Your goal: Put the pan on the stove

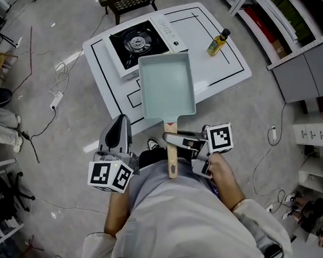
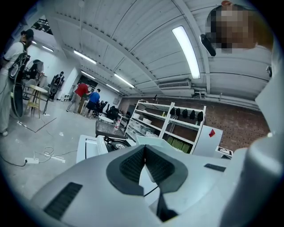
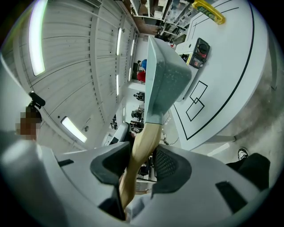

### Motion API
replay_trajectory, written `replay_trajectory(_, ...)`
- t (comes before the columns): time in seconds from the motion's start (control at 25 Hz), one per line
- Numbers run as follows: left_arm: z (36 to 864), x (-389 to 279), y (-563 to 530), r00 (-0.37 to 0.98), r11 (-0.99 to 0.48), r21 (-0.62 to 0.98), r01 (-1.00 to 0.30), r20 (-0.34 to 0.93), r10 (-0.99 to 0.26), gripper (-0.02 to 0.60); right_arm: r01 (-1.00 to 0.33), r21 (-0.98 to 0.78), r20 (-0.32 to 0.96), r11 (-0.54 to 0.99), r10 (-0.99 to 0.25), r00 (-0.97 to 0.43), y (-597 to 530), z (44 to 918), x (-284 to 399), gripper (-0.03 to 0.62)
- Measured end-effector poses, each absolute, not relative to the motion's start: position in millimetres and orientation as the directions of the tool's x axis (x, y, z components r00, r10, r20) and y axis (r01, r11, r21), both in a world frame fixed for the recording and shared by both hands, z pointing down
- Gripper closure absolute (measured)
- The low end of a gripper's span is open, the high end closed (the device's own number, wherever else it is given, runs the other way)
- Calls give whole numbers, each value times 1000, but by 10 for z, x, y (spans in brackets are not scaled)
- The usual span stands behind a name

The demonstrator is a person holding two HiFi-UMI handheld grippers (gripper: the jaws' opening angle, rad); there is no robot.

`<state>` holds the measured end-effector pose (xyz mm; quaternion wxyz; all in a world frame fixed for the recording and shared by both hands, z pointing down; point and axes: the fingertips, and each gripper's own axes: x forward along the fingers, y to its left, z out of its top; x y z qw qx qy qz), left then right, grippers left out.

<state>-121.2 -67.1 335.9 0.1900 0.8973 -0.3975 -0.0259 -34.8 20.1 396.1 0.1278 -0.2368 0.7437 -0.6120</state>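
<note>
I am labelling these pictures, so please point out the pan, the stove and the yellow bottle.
pan (image 1: 167, 85), head view, middle of its pale flat bottom.
stove (image 1: 137, 43), head view, on the round burner.
bottle (image 1: 218, 43), head view, on its yellow body.

You work under bright, even light from ceiling strips (image 2: 186, 51), blown white. Shadows fall soft on the white surface (image 1: 198, 29). Your gripper views bow hard at the edges, corners black; near fingers (image 2: 128, 170) slightly soft.

Head view looks down, gripper views forward; all show the stove (image 1: 136, 44).
</note>
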Motion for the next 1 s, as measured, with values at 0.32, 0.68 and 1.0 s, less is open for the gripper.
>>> replay_trajectory(0.32,3510,-1238,-656,667,-592,353,-724,143,-731,574,-196,-971,106,139,-482,-870,130,4002,-359,433)
replay_trajectory(0.68,3415,-1267,-742,638,-566,364,-740,111,-762,574,-165,-974,80,154,-448,-890,-49,3941,-385,431)
replay_trajectory(1.0,3486,-1251,-938,603,-519,382,-764,140,-785,574,-168,-973,93,159,-395,-914,-226,3992,-327,431)
